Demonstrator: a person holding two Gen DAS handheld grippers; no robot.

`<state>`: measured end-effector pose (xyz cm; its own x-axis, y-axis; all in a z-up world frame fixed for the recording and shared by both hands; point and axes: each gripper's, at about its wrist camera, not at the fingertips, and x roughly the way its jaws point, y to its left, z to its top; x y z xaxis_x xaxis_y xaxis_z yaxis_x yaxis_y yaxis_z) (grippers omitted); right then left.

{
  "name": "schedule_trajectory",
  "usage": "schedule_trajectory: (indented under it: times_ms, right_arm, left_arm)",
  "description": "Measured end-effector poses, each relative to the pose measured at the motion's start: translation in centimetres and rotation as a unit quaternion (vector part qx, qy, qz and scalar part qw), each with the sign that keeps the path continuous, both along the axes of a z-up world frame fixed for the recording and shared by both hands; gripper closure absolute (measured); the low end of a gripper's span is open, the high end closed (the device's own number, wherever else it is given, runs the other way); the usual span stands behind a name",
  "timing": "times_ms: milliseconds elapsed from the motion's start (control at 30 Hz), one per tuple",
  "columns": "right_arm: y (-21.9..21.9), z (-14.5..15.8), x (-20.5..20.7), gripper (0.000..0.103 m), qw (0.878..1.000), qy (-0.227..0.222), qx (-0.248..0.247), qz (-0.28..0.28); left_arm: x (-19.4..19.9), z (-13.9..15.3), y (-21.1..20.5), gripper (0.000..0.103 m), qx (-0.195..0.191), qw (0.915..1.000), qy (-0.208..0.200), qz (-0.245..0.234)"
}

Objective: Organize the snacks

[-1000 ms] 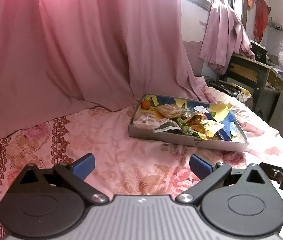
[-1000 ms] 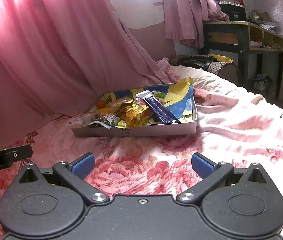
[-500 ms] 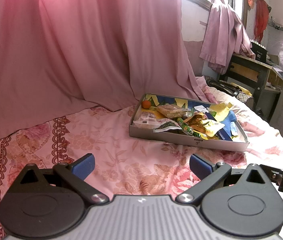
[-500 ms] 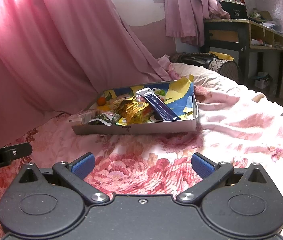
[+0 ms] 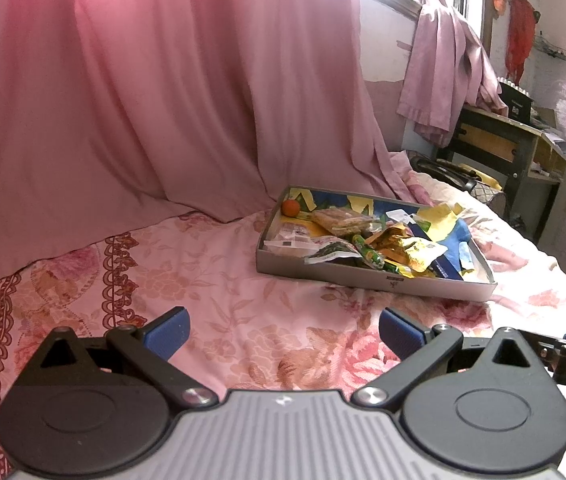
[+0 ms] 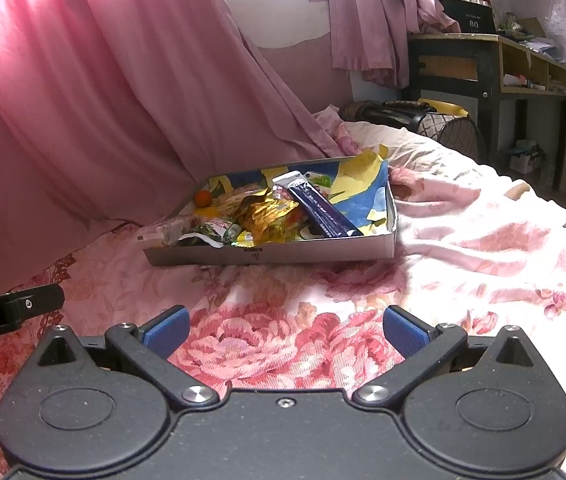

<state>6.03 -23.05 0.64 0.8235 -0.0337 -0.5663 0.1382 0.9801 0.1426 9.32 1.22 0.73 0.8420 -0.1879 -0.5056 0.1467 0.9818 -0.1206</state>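
Over the last second, little is seen to have changed: 2 spread, empty grippers, left (image 5: 281,330) and right (image 6: 285,330), are held short of the shallow grey cardboard tray (image 6: 283,254) of jumbled foil snack packets (image 6: 271,216); sorting progress cannot be judged.

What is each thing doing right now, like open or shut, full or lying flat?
Left gripper: jaws open, holding nothing.
Right gripper: jaws open, holding nothing.
Shallow grey cardboard tray: lidless, on the bed, full of snack packets.
Long dark-blue packet: lying tilted atop the pile.
Small orange ball: in the tray's far corner.

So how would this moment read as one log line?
left gripper: open, empty | right gripper: open, empty | snacks: heaped in tray on bed
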Motion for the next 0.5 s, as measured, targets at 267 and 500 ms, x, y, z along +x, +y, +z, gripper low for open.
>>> schedule_trajectory:
  times_ms: [267, 500]
  right_arm:
    - [-0.03, -0.22, 0.11, 0.001, 1.0, 0.003, 0.0, 0.001]
    - [0.04, -0.39, 0.17, 0.001, 1.0, 0.008, 0.0, 0.002]
  left_arm:
    - [0.06, -0.18, 0.13, 0.0, 0.009, 0.9999, 0.003, 0.006]
    - [0.26, -0.09, 0.15, 0.0, 0.015, 0.9995, 0.023, 0.016]
